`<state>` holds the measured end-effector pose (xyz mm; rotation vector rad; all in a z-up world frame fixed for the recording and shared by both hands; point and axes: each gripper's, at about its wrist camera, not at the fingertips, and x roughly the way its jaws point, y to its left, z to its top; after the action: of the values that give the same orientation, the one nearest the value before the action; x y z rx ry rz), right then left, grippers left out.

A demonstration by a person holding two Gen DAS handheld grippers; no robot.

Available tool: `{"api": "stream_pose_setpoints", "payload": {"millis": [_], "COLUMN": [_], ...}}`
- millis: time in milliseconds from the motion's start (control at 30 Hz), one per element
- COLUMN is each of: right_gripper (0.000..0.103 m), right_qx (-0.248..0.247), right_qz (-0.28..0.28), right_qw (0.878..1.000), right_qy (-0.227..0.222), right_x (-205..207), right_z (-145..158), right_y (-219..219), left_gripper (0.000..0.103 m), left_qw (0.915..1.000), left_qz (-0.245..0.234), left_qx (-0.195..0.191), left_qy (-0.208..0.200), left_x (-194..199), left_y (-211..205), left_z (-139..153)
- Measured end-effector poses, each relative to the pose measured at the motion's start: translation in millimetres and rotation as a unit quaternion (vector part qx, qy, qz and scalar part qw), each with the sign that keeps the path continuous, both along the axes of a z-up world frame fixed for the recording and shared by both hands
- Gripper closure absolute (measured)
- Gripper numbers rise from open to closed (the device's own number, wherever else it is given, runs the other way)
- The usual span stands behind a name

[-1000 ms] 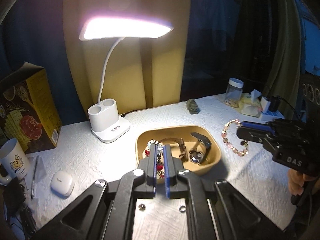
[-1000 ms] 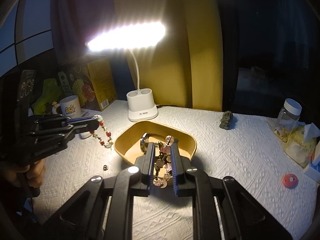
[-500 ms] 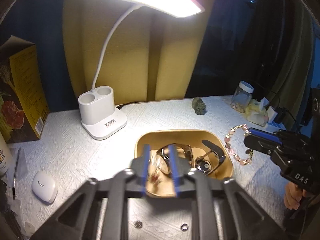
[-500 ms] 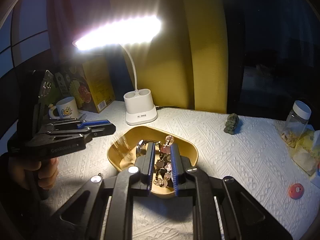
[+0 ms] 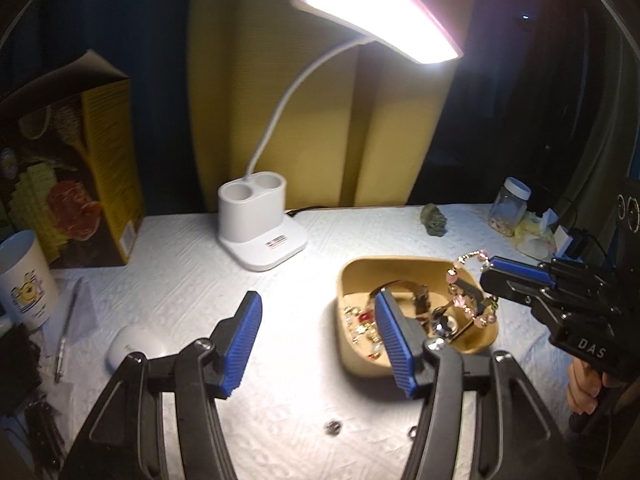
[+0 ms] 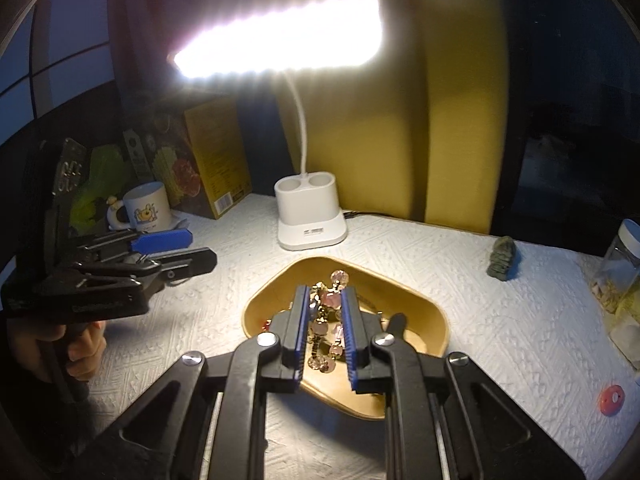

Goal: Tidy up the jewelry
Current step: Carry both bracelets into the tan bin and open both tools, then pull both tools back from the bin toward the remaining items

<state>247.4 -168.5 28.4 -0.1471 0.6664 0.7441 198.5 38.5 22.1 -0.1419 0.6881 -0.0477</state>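
Right tool (image 6: 324, 334) grips a pink-and-gold beaded bracelet (image 6: 326, 320) between its narrowed blue pads, and the beads hang directly over the tan tray (image 6: 424, 308); from the left wrist view the same bracelet (image 5: 472, 296) dangles from the tool's tip above the tray's right half. Left tool (image 5: 320, 344) stands wide apart and holds nothing, poised over the table (image 5: 180, 288) just left of the tray (image 5: 352, 276).

Inside the tray lie a wristwatch with a metal band (image 5: 416, 304) and a loose red-and-gold beaded piece (image 5: 362, 326), so a good share of the jewelry looks gathered already. What seems left is to let the hanging bracelet down into the tray. Two small metal bits, possibly rings (image 5: 333, 426), sit on the table in front of the tray, near the left tool; they probably belong in the tray too. A small red disc (image 6: 611, 399) lies far to the right; whether it counts as jewelry I cannot tell.
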Motion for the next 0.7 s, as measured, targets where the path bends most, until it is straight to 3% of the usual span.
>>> {"api": "stream_pose_setpoints", "payload": {"millis": [100,200,700], "right_gripper": [0.085,0.067,0.067], "right_qx": [-0.01,-0.01,-0.018], "right_qz": [-0.003,-0.007,-0.017], "right_qw": [1.0,1.0,1.0], "right_qy": [0.007,0.014,0.009], "right_x": [0.0,0.1,-45.3], "right_z": [-5.6,-8.1,-6.5], "right_y": [8.3,9.9,2.1], "left_gripper": [0.045,0.045,0.045], "left_qw": [1.0,0.9999,0.9998], "left_qz": [0.008,0.013,0.009], "left_qx": [-0.003,-0.004,-0.006], "left_qy": [0.001,0.0,-0.018], "left_x": [-7.6,-14.9,-61.2], "left_y": [7.5,12.2,9.9], "left_z": [-0.7,-1.0,4.8]}}
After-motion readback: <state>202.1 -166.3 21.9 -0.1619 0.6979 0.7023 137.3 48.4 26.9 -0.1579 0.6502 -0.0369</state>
